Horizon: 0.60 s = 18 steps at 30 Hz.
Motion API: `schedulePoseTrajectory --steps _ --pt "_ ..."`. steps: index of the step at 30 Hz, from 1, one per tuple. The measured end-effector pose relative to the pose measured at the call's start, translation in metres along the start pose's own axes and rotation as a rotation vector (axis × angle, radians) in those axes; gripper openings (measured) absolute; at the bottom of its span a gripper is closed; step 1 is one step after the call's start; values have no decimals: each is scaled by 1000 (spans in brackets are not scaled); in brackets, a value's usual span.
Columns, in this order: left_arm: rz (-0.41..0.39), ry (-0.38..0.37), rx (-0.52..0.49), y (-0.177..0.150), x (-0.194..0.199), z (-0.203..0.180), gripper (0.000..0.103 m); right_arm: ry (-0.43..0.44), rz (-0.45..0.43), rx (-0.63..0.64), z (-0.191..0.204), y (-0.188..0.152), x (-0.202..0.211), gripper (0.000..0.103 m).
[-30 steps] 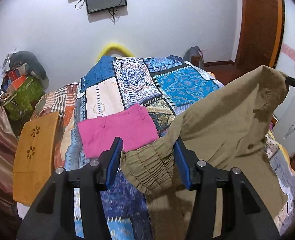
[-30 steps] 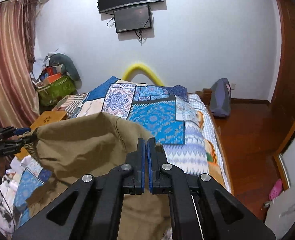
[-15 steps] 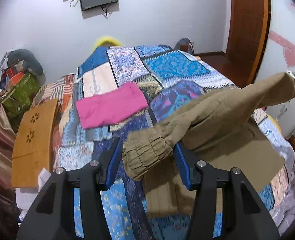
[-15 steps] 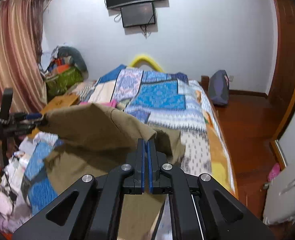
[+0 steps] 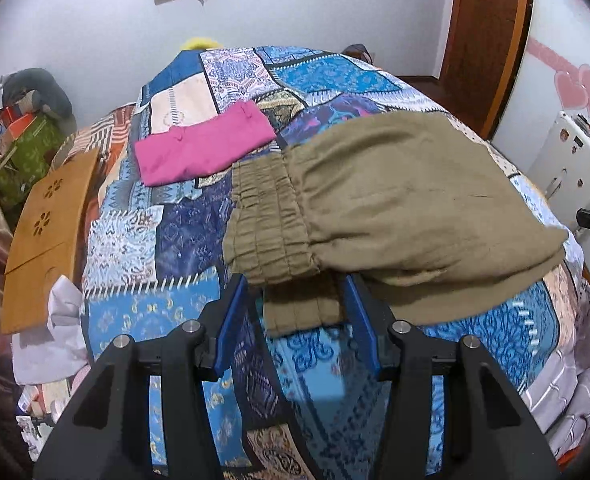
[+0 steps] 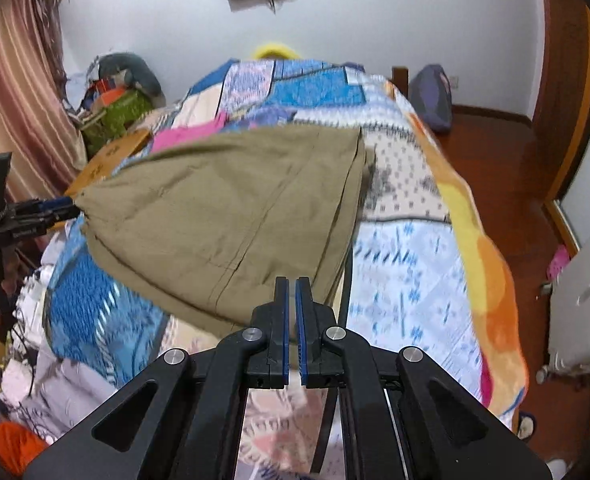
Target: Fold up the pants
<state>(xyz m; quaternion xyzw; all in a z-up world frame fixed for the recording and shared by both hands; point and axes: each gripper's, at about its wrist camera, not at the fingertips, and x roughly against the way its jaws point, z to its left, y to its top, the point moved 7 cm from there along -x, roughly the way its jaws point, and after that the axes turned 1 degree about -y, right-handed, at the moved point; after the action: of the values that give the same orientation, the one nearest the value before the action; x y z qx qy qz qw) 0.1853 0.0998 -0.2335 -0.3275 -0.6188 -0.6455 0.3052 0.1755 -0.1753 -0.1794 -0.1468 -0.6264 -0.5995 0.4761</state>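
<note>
The khaki pants lie folded over on the patchwork bed; they also show in the right wrist view. Their gathered elastic waistband sits just ahead of my left gripper, whose jaws stand wide apart around the cloth edge without pinching it. My right gripper has its jaws almost together at the near edge of the pants; whether cloth is pinched between them is unclear. The left gripper also shows at the left of the right wrist view, at the waistband corner.
Folded pink pants lie further up the bed. A wooden board leans at the bed's left side beside white cloth. A green bag and clutter sit at the far left. A white appliance stands right.
Both grippers have lowered the khaki pants from mid-air onto the bed, the top layer now folded flat. The left gripper's hold on the waistband has come off.
</note>
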Motion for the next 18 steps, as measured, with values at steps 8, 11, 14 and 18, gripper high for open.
schedulePoseTrajectory --steps 8,11,14,18 --pt "-89 9 -97 16 37 -17 51 -41 -25 38 8 -8 16 5" --pt "-97 -5 -155 23 38 -34 55 -23 -53 55 23 -3 20 17" --pt "-77 3 -228 24 28 -50 58 4 -91 89 44 7 20 37" --pt "-29 -19 -313 14 9 -68 58 41 -118 133 74 13 11 49"
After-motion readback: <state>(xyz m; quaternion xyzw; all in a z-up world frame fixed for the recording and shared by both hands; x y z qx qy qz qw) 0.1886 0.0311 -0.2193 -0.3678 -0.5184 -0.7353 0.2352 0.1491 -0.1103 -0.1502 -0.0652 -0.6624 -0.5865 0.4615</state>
